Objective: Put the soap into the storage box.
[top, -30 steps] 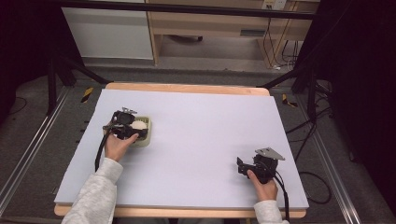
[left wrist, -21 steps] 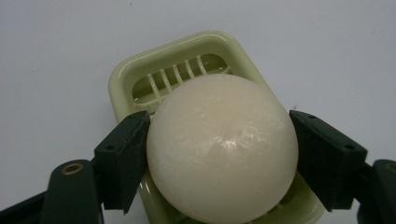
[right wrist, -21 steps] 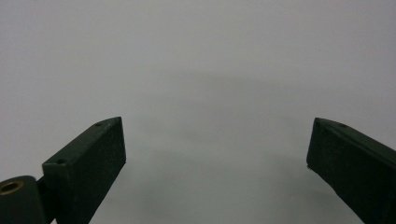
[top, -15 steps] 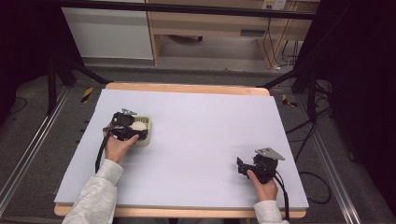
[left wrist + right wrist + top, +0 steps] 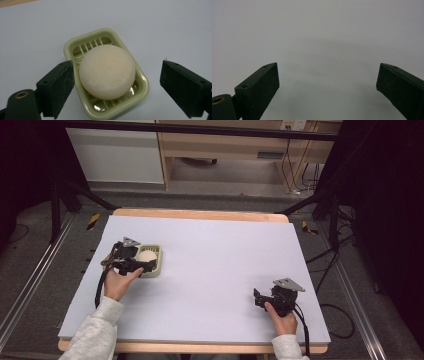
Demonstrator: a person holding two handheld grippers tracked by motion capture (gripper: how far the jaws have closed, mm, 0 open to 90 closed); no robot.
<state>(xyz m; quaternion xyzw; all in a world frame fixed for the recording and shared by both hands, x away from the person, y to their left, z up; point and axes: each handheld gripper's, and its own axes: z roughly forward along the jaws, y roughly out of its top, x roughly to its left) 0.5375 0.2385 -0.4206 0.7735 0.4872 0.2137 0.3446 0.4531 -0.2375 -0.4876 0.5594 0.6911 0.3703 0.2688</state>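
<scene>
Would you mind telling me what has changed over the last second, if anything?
Hardly anything has visibly changed. The left gripper remains open around the round soap, which lies in the green soap dish in the same place on the table; nothing has been gripped or released. The right gripper stays open, resting near the table's right front.

no readable text, labels, brands, numbers or signs
</scene>
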